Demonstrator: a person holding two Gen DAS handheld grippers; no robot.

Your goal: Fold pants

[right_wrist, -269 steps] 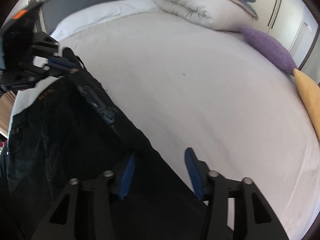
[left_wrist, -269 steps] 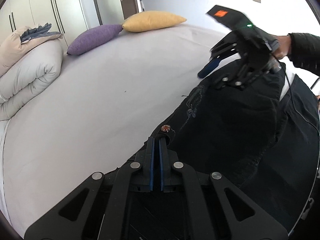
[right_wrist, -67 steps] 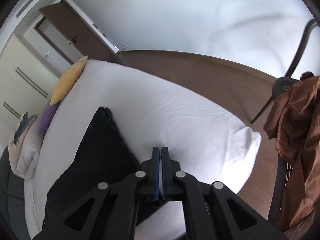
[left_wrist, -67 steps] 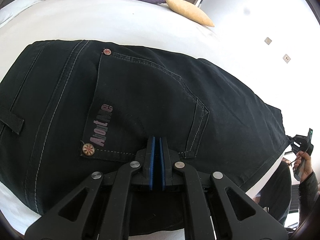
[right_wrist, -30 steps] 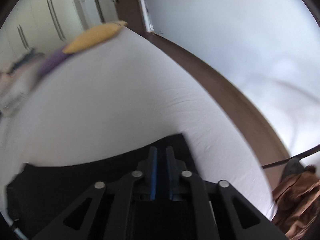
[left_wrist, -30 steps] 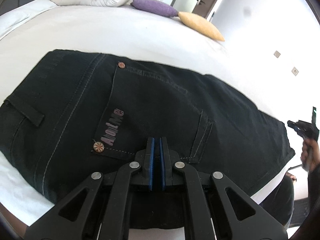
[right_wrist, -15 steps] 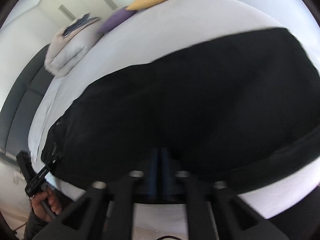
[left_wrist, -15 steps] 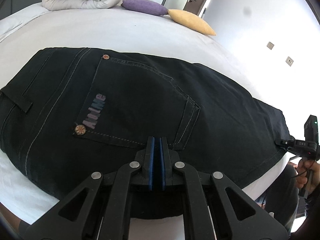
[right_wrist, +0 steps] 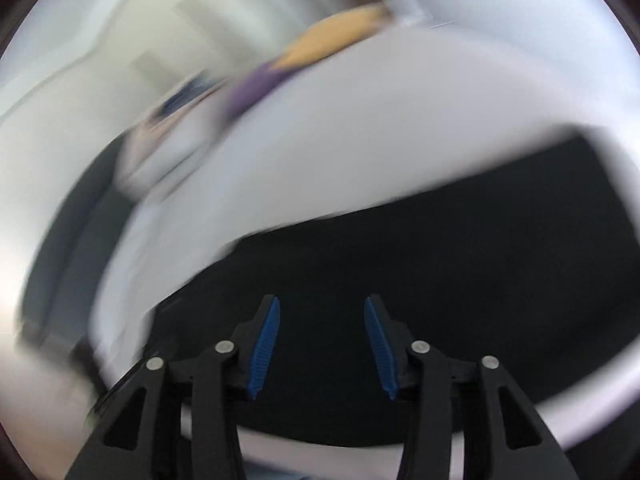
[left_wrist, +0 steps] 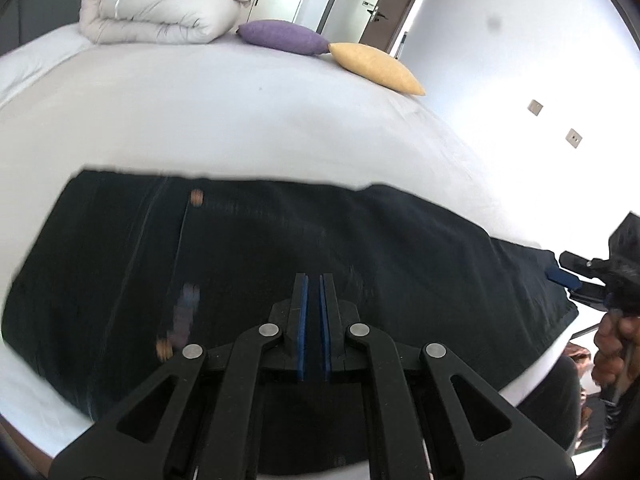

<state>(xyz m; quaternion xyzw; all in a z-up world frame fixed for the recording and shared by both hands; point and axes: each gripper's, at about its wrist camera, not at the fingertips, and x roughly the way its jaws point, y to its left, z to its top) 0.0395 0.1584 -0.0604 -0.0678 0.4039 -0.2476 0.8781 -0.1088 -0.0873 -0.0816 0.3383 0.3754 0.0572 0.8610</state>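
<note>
- The pants [left_wrist: 280,264] lie flat across the near edge of the bed [left_wrist: 240,120], spread for folding.
- My left claw [left_wrist: 313,320] hovers above the seat, jaws together and empty.
- My right claw [right_wrist: 320,340], jaws just opening and nothing between them, faces the leg end, probably to take the hem.

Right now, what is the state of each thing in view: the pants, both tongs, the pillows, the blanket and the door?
Pants: spread flat on the bed, back pocket up.
Left tongs: shut, holding nothing.
Right tongs: open, just opened, nothing between them.
Blanket: folded in a pile.
Purple pillow and yellow pillow: lying end to end.
Door: cannot tell.
</note>
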